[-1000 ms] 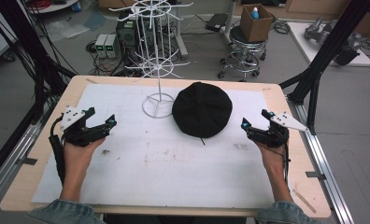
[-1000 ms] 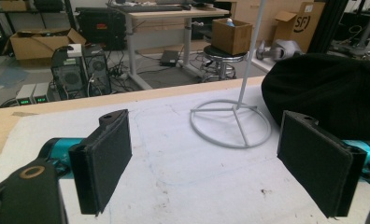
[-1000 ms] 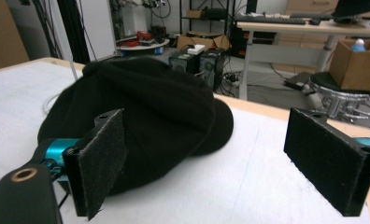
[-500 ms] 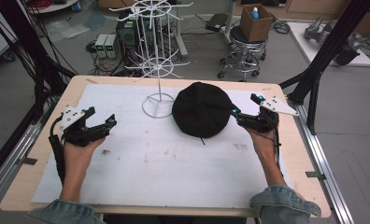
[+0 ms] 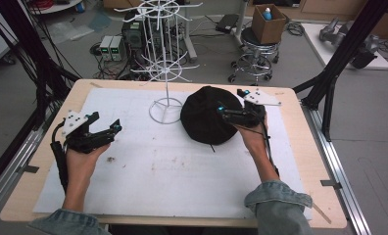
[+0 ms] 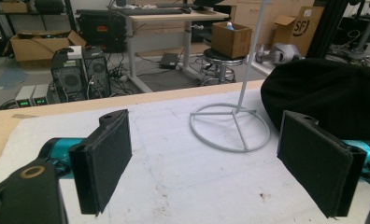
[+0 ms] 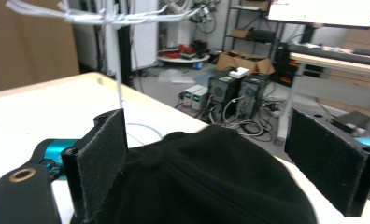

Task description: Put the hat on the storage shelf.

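Even, fairly bright indoor light falls from above, leaving only faint, soft shadows on the white paper-covered tabletop (image 5: 182, 171). The round black fabric cap (image 5: 206, 115) reads as a near-featureless dark mass (its folds show only close up, in the right gripper view). The high view is soft and grainy, and background clutter in both gripper views is slightly blurred.

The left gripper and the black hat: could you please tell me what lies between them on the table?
The white wire stand's ring base, seen in the high view; otherwise bare white mat.
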The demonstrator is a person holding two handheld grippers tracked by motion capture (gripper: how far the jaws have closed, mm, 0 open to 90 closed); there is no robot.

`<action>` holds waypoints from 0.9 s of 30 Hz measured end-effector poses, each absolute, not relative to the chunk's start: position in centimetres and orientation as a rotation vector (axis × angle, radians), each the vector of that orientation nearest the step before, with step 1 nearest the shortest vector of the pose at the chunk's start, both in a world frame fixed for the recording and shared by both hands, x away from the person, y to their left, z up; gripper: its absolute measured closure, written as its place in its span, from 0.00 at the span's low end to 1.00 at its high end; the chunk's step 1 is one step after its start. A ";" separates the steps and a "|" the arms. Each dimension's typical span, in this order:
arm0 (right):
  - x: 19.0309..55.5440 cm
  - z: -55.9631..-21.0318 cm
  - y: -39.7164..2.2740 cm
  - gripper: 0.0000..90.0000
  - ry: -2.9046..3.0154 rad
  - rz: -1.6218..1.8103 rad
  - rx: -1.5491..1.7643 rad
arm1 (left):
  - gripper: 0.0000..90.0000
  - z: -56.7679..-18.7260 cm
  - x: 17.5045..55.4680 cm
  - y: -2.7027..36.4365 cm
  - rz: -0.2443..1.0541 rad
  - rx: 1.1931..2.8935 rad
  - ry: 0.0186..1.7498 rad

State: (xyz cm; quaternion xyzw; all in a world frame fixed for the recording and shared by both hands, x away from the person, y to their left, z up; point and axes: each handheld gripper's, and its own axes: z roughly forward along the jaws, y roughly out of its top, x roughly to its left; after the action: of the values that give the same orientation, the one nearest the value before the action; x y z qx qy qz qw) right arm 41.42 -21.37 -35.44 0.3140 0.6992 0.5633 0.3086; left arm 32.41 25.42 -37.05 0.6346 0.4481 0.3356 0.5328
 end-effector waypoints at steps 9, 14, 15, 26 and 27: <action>43.4 -37.6 -18.4 0.14 1.960 1.428 0.808 | 0.20 -37.0 32.4 25.5 0.796 1.506 1.069; 44.1 -38.2 -17.4 0.14 1.992 1.379 0.805 | 0.20 -37.0 32.4 25.6 0.793 1.503 1.071; 44.3 -38.4 -17.2 0.14 1.999 1.370 0.809 | 0.20 -37.0 32.4 25.6 0.794 1.498 1.072; 45.6 -39.9 -16.2 0.39 2.101 1.207 0.846 | 0.20 -37.0 32.4 25.7 0.793 1.500 1.082; 45.7 -40.0 -16.2 0.42 2.108 1.198 0.848 | 0.20 -37.0 32.4 25.7 0.796 1.497 1.080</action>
State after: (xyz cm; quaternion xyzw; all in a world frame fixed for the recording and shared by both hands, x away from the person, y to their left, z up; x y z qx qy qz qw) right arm 45.66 -16.25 -39.96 0.3166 0.7871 0.4475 0.2828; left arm 32.42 25.75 -37.03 0.6288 0.4536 0.3342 0.5359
